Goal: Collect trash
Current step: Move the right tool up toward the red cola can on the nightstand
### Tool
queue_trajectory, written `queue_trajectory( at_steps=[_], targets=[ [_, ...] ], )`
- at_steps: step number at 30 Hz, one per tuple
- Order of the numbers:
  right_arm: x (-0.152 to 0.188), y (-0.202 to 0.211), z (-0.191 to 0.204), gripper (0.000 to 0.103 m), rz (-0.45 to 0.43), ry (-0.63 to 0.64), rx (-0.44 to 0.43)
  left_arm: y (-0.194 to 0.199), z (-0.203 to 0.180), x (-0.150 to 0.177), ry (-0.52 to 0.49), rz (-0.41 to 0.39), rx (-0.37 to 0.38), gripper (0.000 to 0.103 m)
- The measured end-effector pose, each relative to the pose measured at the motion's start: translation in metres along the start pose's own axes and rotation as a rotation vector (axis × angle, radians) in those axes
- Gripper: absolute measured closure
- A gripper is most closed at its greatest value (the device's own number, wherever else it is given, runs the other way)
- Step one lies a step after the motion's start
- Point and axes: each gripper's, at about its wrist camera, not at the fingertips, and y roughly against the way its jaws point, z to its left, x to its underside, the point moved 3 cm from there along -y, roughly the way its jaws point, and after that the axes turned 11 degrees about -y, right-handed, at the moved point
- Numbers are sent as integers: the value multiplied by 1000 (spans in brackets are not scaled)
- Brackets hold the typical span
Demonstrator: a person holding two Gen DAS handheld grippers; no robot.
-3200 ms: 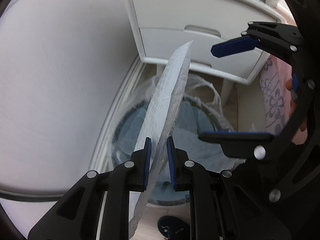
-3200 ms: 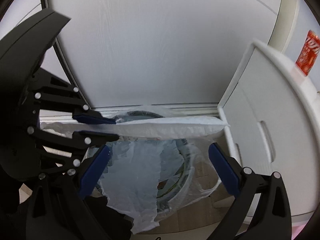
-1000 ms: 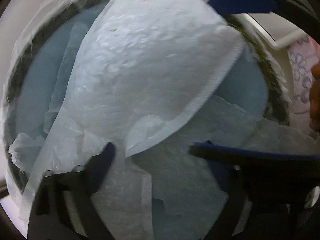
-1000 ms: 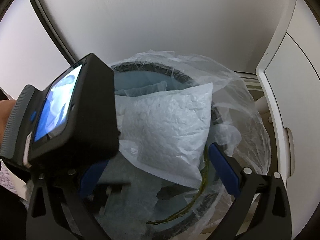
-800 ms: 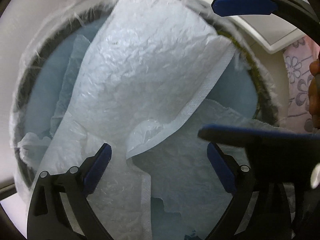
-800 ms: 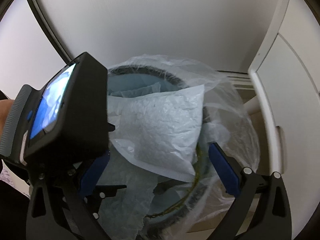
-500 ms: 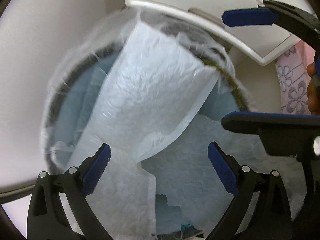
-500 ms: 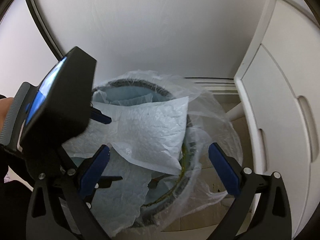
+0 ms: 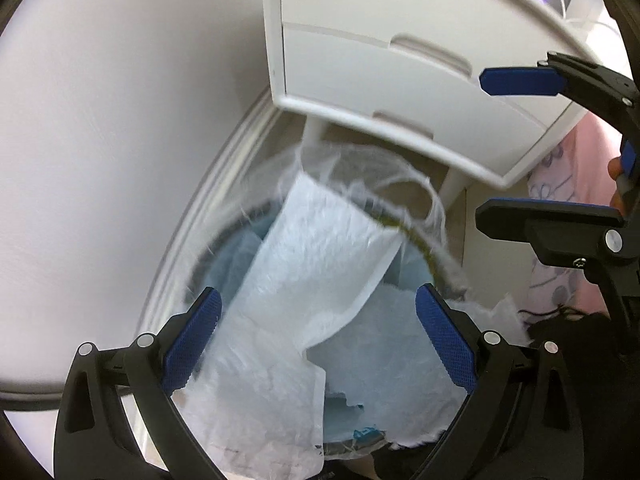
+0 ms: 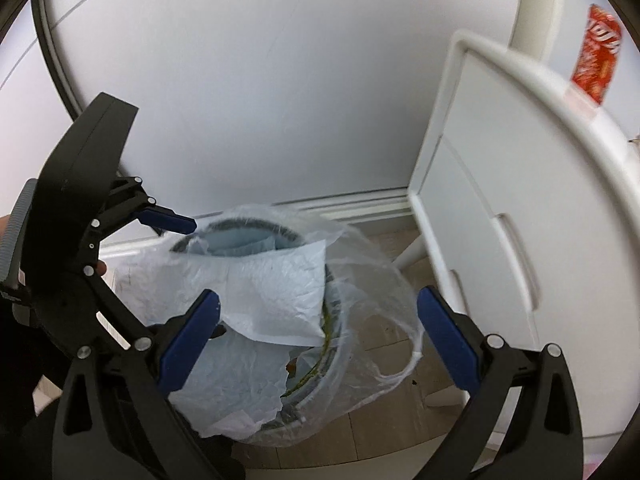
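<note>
The padded mailer lies across the bin, light, crinkly, floppy; grip its edge. Both grippers' fingers are apart, empty.

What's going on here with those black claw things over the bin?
A person holds a two-finger gripper in each hand and is collecting trash. A white padded bag lies across the top of the lined trash bin, partly sticking out, with other torn plastic around it. The left gripper and the right gripper are both open and hold nothing. A white drawer cabinet stands beside the bin.
</note>
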Motion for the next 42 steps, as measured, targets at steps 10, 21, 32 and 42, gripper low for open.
queue_trajectory(
  at_steps=[10,21,32,42],
  targets=[
    [-27,61,-3,7,-132,-34,31,55,0,-34,6,-103,-93,8],
    [-75,110,-31,7,-269,-96,128,110,6,-118,-30,-253,-178,8],
    [-106,143,-90,7,-342,-201,231,124,-7,-212,-150,-314,-197,8],
    [-124,146,-148,7,-371,-276,301,106,-11,-280,-198,-363,-184,8]
  ],
)
